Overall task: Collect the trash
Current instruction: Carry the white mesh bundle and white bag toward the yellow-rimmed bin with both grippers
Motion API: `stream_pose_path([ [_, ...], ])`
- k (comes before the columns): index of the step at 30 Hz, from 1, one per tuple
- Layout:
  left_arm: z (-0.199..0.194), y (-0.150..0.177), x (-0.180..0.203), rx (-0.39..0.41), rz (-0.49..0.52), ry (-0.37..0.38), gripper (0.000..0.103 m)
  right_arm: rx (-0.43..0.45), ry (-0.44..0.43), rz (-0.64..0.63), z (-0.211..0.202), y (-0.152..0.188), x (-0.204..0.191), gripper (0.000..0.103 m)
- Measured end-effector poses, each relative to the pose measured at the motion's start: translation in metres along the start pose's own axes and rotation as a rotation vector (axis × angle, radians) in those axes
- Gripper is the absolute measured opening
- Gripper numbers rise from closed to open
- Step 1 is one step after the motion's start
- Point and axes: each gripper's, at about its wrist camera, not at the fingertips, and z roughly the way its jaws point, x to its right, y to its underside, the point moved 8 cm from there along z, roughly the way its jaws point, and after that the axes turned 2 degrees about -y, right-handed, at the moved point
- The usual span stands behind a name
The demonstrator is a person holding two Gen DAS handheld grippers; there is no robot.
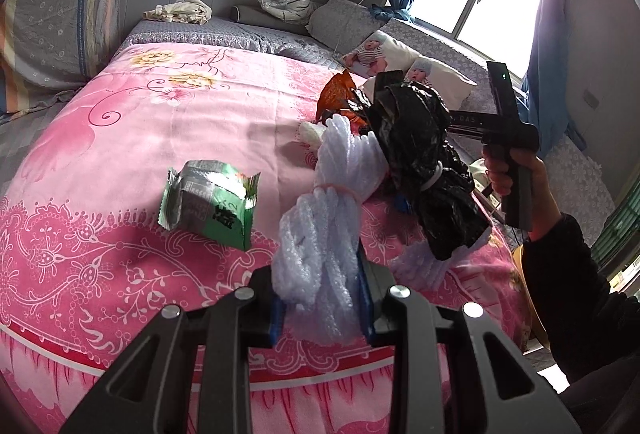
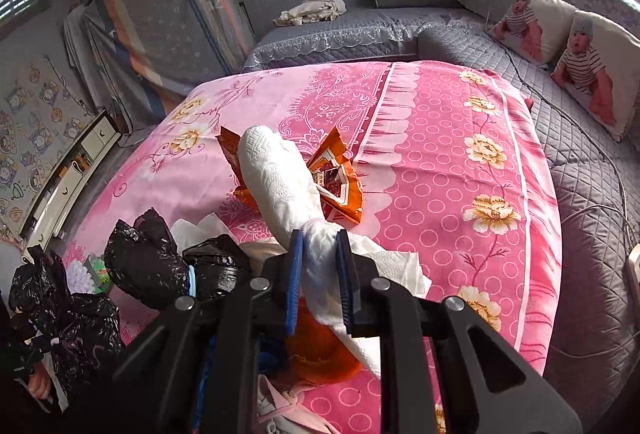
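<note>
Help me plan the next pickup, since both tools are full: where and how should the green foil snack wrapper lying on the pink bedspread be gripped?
Grip the green foil snack wrapper by its crimped right end, which seems to curl up off the pink floral bedspread. Come from above and the right, one finger under that raised edge. The middle lies flat and probably offers little to pinch.

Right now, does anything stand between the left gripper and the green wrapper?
Nothing lies on the bedspread between them, but the left gripper is shut on a foam net, so its jaws are full. The wrapper lies ahead, to its left.
</note>
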Motion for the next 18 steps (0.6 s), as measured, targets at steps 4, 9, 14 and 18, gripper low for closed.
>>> stream_pose_path([
  [4,-0.006,-0.007,-0.003,0.028,0.011,-0.018,0.027,0.031,0.007,-0.005,-0.015,-0.005,-0.004,0.015],
  [9,-0.019,-0.017,-0.018,0.067,-0.010,-0.052,0.027,0.074,-0.002,0.003,-0.036,-0.013,-0.010,0.015],
  [14,-0.041,-0.029,-0.034,0.131,-0.047,-0.075,0.027,0.113,-0.017,-0.004,-0.056,-0.019,-0.021,0.015],
  [18,-0.058,-0.039,-0.044,0.176,-0.054,-0.109,0.027,0.131,-0.021,-0.013,-0.069,-0.021,-0.027,0.015],
])
